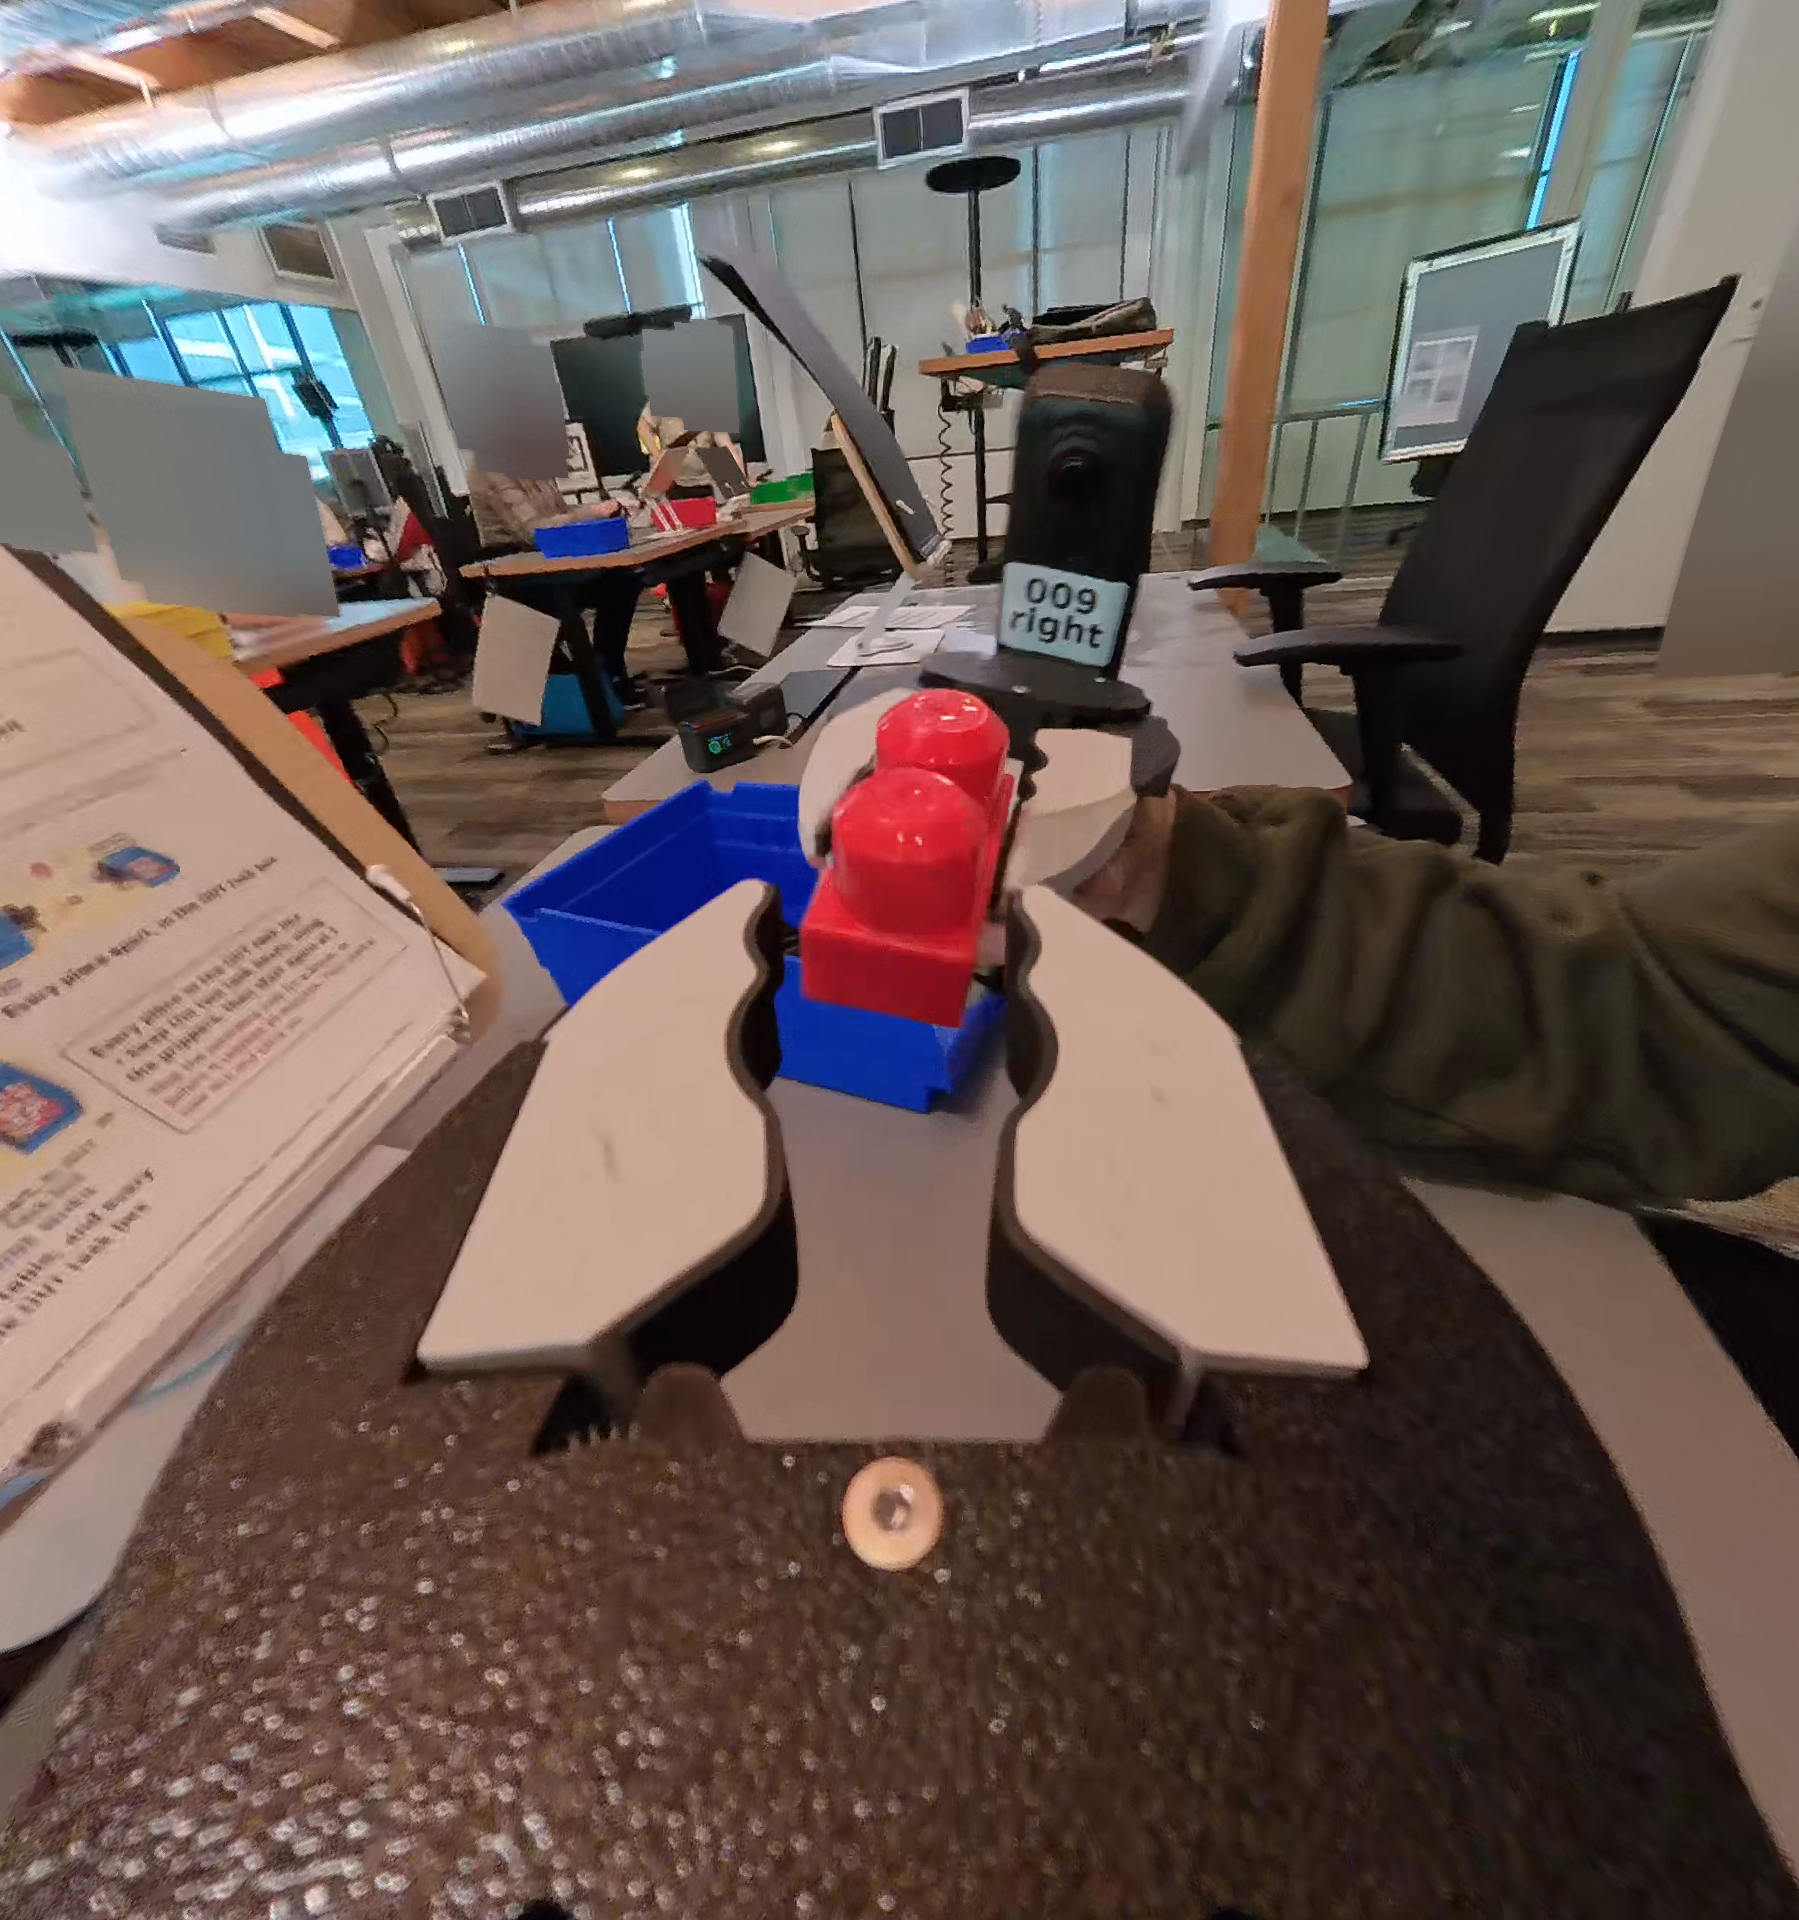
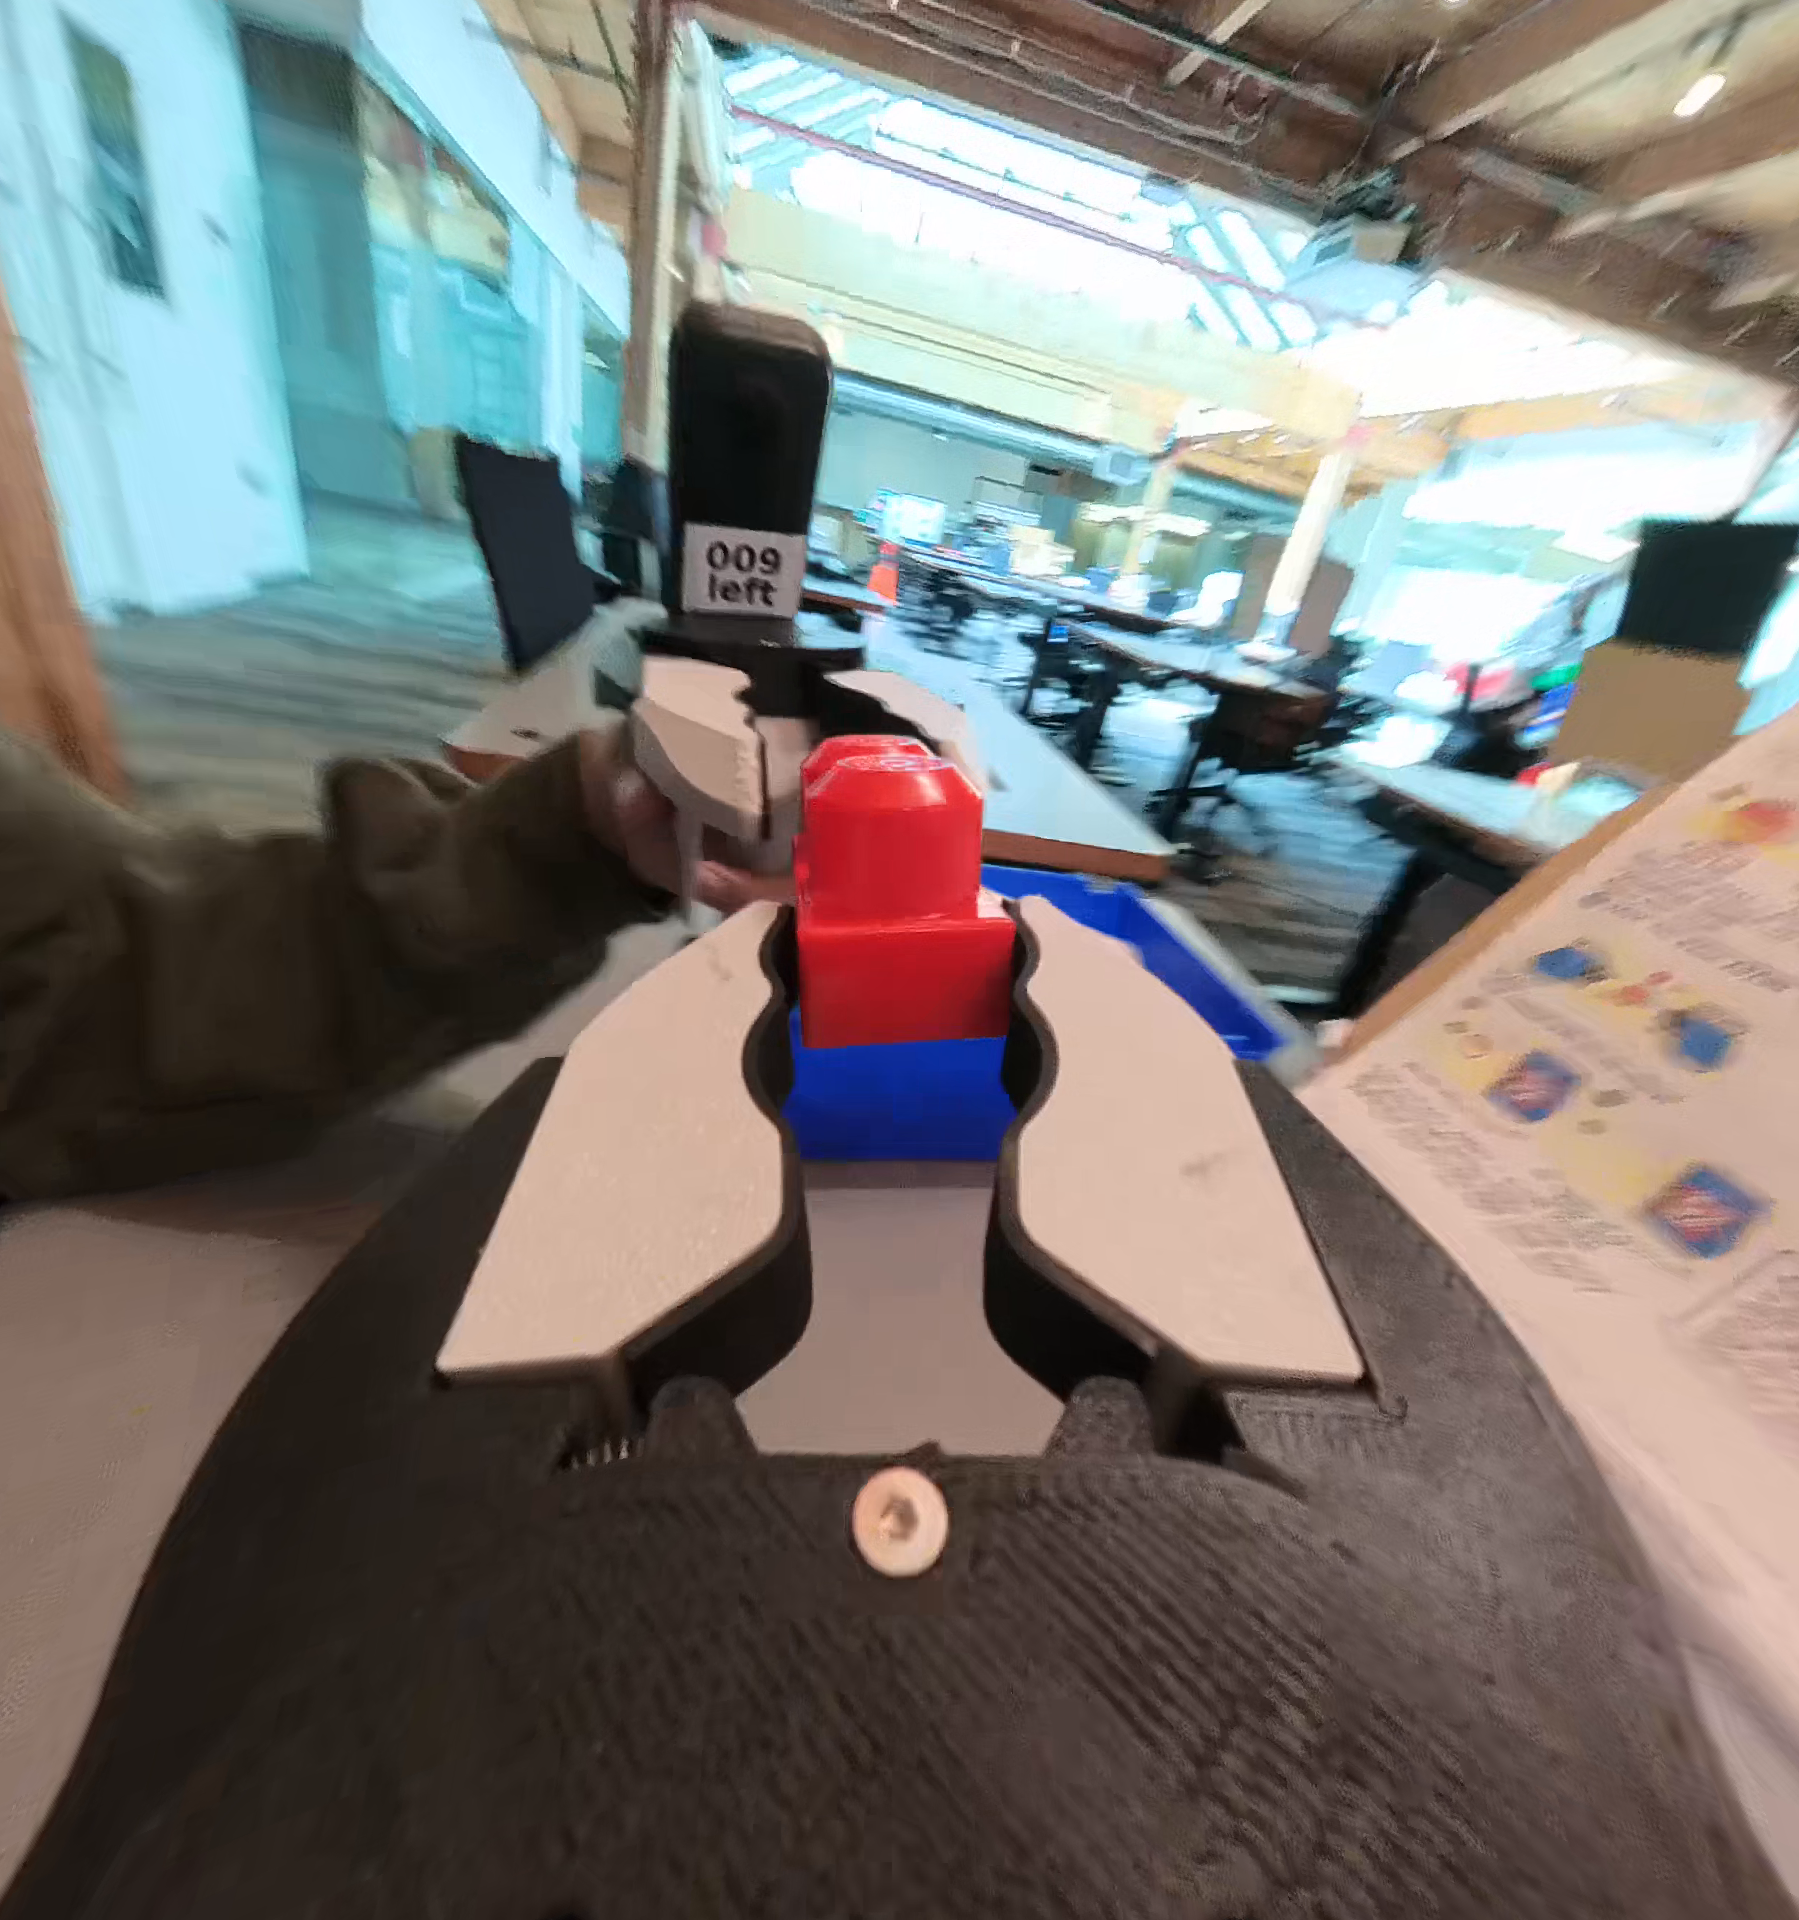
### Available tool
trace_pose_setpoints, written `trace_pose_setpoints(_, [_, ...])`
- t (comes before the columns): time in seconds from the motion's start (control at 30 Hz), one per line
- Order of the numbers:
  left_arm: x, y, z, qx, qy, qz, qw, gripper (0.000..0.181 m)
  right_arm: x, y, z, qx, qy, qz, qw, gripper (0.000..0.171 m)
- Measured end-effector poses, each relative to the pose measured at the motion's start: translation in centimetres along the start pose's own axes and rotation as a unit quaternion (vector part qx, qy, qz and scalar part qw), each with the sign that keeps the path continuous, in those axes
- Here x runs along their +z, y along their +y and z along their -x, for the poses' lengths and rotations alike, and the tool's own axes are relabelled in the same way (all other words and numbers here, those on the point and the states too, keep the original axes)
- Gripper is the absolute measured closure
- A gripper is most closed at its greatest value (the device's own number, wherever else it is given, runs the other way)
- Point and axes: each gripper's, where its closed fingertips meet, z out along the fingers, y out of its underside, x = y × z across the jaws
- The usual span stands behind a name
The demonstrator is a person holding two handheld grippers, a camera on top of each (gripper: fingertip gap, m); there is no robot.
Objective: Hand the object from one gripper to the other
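A red two-stud brick point(image 1: 905, 914) is held in the air above a blue bin point(image 1: 646, 883). My right gripper point(image 2: 900, 925) is shut on the brick point(image 2: 905, 935), with its fingers pressed on both sides. In the left wrist view the right gripper point(image 1: 952, 790) comes in from the far side. My left gripper point(image 1: 895, 914) faces it with its jaws apart. Its tips straddle the near end of the brick, with a thin gap on the left side. It also shows in the right wrist view point(image 2: 822, 748), behind the brick.
A clipboard with printed sheets point(image 1: 147, 987) leans at the left; it also shows in the right wrist view point(image 2: 1601, 1039). The bin point(image 2: 1165, 956) sits on a grey table point(image 1: 1601, 1403). A green sleeve point(image 1: 1497, 987) reaches in from the right. A black chair point(image 1: 1549, 520) stands behind.
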Motion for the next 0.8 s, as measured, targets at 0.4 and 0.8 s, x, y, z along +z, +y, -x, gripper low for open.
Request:
trace_pose_setpoints(0.4, [0.5,1.9,-1.4,-0.273,0.156,0.007,0.949,0.105,0.7,1.3,1.2,-0.411,0.06,0.089,0.905,0.134])
trace_pose_setpoints(0.8, [0.0,1.5,1.1,-0.101,0.048,-0.027,0.993,0.134,0.8,1.0,0.5,-0.1,0.033,0.055,0.993,0.092])
